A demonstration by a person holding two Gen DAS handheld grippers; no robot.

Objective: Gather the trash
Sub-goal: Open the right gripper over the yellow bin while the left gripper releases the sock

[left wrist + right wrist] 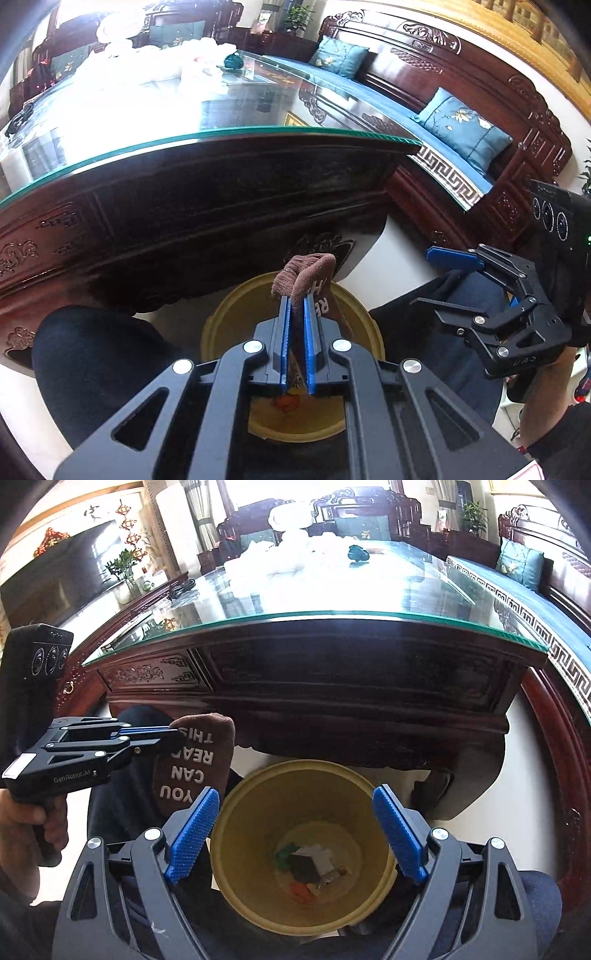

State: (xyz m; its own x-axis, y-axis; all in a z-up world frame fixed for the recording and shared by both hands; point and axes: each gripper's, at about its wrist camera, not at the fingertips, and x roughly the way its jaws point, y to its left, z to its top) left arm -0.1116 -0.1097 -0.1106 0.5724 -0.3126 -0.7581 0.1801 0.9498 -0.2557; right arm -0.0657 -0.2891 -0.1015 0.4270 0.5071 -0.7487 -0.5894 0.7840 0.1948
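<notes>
Sock [194, 764] in left claw [296, 317] reads "YOU CAN READ THIS"

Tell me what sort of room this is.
Most likely a traditionally furnished home living room: a carved dark wooden bench with blue cushions, a long dark wooden table with a glass top, and red knot ornaments hanging on the wall.
</notes>
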